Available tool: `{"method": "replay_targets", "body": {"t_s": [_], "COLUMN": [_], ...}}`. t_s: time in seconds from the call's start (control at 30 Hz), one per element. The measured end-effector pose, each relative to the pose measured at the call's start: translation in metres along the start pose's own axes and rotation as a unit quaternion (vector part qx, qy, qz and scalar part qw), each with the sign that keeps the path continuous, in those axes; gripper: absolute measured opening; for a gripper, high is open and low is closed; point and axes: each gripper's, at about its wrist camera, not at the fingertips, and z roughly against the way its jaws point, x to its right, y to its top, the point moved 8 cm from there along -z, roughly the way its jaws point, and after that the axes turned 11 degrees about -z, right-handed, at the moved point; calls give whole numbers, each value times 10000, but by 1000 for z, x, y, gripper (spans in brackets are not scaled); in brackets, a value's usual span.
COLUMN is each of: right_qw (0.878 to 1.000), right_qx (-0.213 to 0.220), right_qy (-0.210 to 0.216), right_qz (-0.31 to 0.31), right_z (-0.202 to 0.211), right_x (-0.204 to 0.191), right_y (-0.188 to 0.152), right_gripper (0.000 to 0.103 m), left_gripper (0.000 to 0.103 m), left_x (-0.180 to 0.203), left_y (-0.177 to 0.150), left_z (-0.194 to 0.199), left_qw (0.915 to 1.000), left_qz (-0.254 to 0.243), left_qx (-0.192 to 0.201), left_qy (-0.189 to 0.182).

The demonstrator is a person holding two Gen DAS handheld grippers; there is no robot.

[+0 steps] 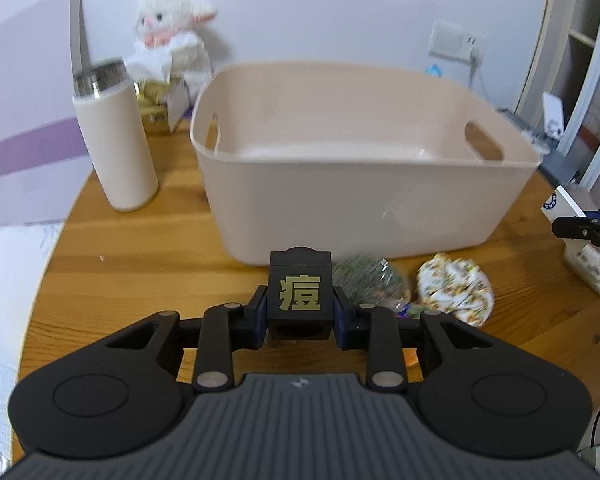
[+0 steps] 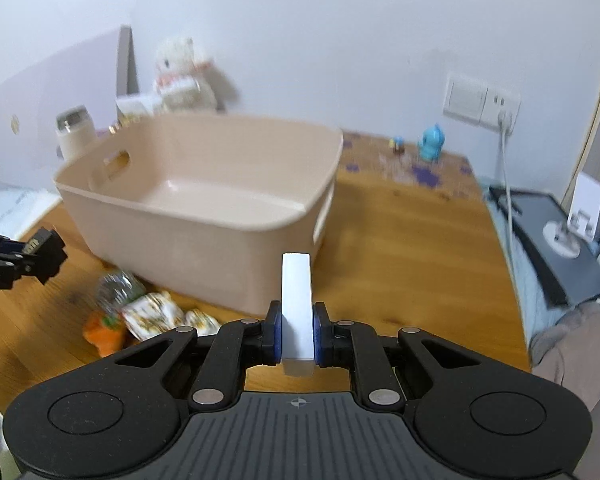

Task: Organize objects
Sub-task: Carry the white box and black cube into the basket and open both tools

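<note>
Black box (image 1: 300, 294) with the gold character is pinched in the left gripper (image 1: 300, 320); slim white box (image 2: 297, 312) is clamped in the right gripper (image 2: 297, 340). Both sit above the wooden table (image 1: 140, 264), short of the beige bin (image 1: 340, 208). Clear the near rim first, then release low inside, 1 item per side. 3 snack packs remain by the bin's front wall.
</note>
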Motion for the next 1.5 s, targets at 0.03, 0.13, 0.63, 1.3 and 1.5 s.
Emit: {"method": "replay_targets", "body": {"t_s": [0.03, 0.13, 0.63, 1.3, 1.5], "right_qw": [10000, 9994, 9962, 9985, 9992], "right_qx": [92, 335, 792, -234, 83], "right_qy": [23, 103, 307, -139, -126], "right_qz": [11, 25, 192, 480, 383], "right_z": [7, 21, -4, -104, -80], "right_x": [-2, -8, -41, -59, -56], "right_y": [4, 19, 88, 63, 68], "right_gripper": [15, 15, 15, 40, 68], "left_gripper": [34, 34, 34, 34, 81], "left_x": [0, -1, -6, 7, 5], "left_y": [4, 16, 103, 92, 98], "left_z": [7, 23, 15, -97, -79], "left_qw": [10000, 9995, 9941, 9992, 9987], "left_qz": [-15, -37, -222, -223, -283], "left_qx": [83, 320, 964, -195, 87], "left_qy": [16, 62, 440, 258, 419]}}
